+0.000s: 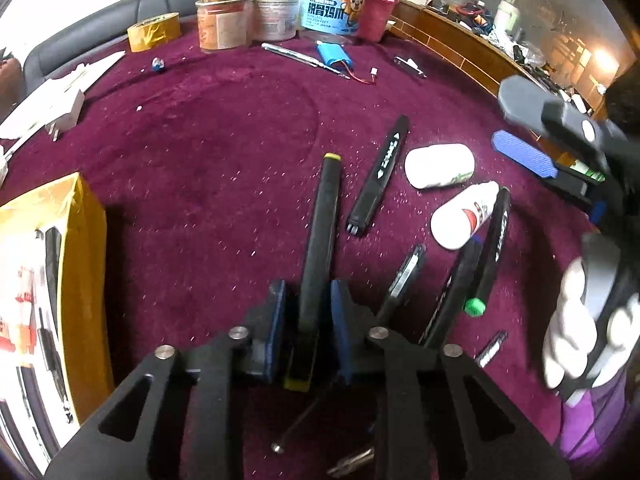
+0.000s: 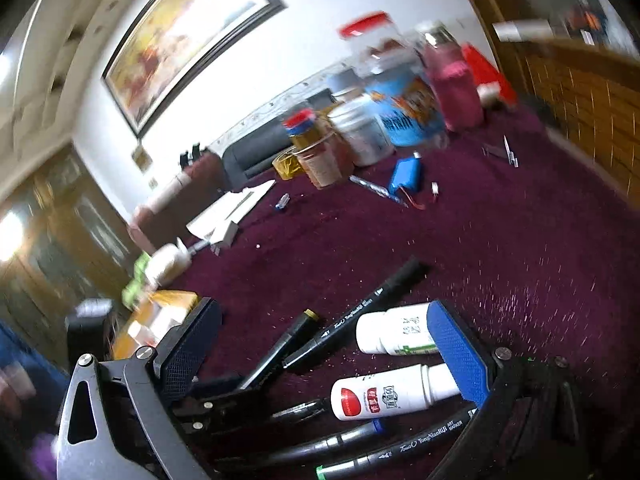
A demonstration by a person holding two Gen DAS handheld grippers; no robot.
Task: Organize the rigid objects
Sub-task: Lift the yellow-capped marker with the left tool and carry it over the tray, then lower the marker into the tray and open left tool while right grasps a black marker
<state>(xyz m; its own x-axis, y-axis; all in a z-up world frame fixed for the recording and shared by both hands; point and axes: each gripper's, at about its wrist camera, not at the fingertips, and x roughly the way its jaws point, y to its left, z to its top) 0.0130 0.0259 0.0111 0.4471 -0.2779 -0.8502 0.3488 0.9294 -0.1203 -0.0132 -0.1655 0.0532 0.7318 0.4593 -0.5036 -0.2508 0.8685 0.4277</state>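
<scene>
Cloth (image 1: 208,148), maroon and napped, covers the table and gives moderate friction under every item. Cardboard box (image 1: 80,264) sits at 9 o'clock in the left wrist view, open, with pens visible inside; judged the sorting bin. Left gripper (image 1: 307,312) is clenched on the yellow-tipped marker (image 1: 326,208): both blue pads press the barrel near its lower end, and the far tip points to 12 o'clock. The marker is judged light, stiff and smooth. Because the grip is near one end, the long free length may swing; a mid-barrel hold would balance better. Right gripper (image 2: 324,344) stands released, jaws wide, above the loose pile and holding nothing. White bottle (image 2: 396,334) and red-label bottle (image 2: 384,396) lie on their sides between its pads (image 2: 456,348). Both are judged light, rigid and round, so liable to roll; grasp across the body, not the tapered cap. Black marker (image 1: 380,176) lies free at 1 o'clock of the held one. Green-tipped marker (image 1: 486,256) lies at 3 o'clock, resting against other pens; lift it clear at mid-barrel.
</scene>
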